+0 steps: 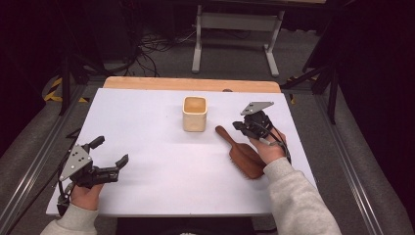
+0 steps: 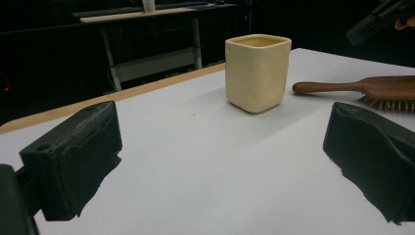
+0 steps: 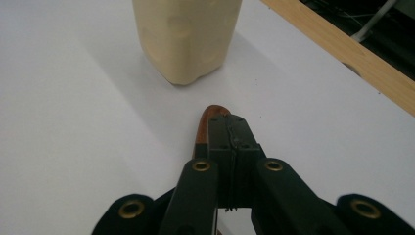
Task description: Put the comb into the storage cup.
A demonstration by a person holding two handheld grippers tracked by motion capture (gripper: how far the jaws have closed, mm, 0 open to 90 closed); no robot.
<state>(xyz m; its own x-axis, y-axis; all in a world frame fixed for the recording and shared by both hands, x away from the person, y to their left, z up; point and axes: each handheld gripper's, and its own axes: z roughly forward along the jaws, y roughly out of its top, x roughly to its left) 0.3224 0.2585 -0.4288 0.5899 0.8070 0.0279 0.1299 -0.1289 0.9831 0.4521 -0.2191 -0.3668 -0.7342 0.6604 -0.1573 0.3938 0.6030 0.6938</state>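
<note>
A cream square cup stands upright at the back middle of the white table. To its right lies a dark wooden hairbrush, bristles down, handle pointing toward the cup. My right gripper is shut, jaws pressed together, just above the handle. In the right gripper view its tips cover the handle except the end, with the cup beyond. My left gripper rests open at the front left, holding nothing. The left gripper view looks past its wide jaws at the cup and brush.
A strip of bare wood runs along the table's far edge. Behind the table stands a metal frame on a grey floor with cables. Metal rails flank both sides of the table.
</note>
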